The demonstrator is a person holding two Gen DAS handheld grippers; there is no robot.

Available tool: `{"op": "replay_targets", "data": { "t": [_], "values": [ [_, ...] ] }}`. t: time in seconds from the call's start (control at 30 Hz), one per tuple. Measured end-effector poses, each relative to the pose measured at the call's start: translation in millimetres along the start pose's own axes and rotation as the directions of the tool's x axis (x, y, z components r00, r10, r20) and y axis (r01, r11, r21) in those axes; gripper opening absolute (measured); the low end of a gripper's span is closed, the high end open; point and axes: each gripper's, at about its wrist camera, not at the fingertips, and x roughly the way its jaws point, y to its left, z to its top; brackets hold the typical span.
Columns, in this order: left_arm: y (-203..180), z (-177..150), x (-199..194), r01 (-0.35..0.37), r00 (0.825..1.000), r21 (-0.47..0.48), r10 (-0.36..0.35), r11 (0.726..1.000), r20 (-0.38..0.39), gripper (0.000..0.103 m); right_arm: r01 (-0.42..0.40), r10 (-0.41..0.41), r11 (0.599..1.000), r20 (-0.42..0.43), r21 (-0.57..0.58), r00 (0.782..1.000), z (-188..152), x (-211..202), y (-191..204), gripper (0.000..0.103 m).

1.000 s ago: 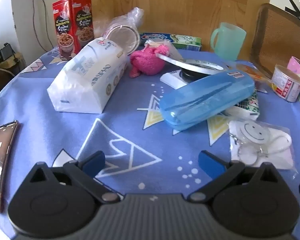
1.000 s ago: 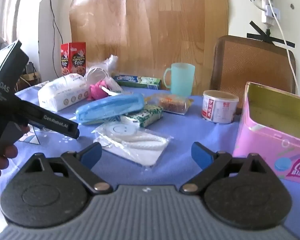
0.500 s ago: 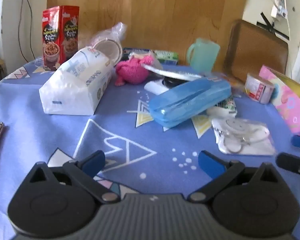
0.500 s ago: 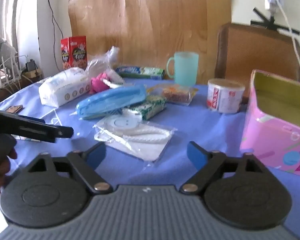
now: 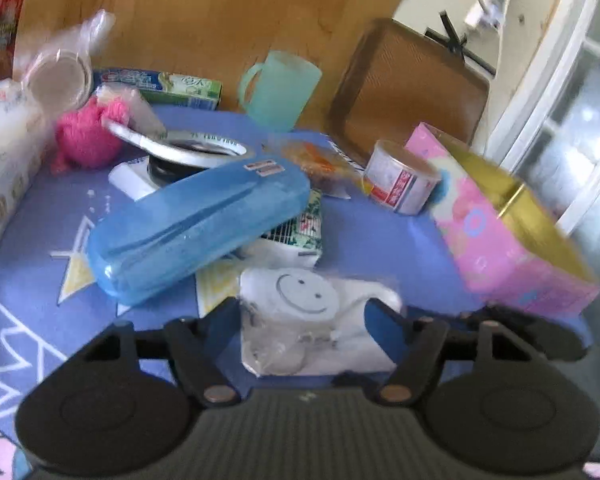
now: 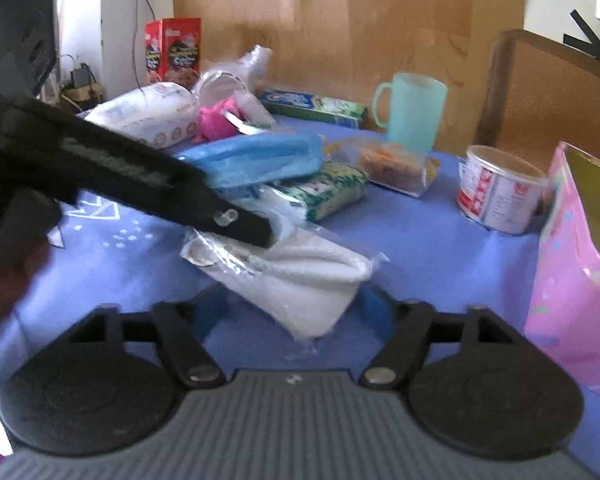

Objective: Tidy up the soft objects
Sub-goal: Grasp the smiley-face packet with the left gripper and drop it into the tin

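Blue patterned tablecloth [image 5: 380, 240] is carrying clutter. White smiley pouch [image 5: 312, 320], just beside the blue case [image 5: 196, 228], is lying between both grippers' spread fingers; left gripper [image 5: 306, 312] and right gripper [image 6: 296, 304] are gripping nothing. Slippery wrapping risks sliding out. Only the right view is showing the left gripper overhanging the pouch.

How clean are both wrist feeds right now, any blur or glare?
Left wrist view: motion-smeared throughout, worst at the pink box; window glare at the right edge; fisheye bending. Right wrist view: the left gripper is a dark blurred streak across the blue case; the bagged white pouch is soft.
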Motion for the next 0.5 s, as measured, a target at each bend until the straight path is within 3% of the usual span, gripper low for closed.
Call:
{"op": "replay_targets", "data": {
  "t": [0.13,0.3,0.4,0.5],
  "values": [
    [-6,-2,-14,0.039,0.999,-0.028,-0.039,0.999,0.006,0.066,0.021,-0.021,1.000,0.040,0.018,0.999,-3,-12,-2,0.065],
    [-40,16,-49,0.084,0.992,0.056,-0.089,0.995,0.093,0.066,0.080,-0.082,0.997,0.133,0.020,0.988,2,-40,-8,0.064],
    [-73,39,-45,0.133,0.983,0.129,-0.147,0.983,0.106,0.066,0.156,-0.159,0.987,0.217,0.031,0.963,8,-63,-20,0.064],
    [-119,62,-25,0.208,0.970,0.190,-0.227,0.960,0.087,0.066,0.264,-0.271,0.962,0.292,0.064,0.917,11,-93,-44,0.064]
  ]
}}
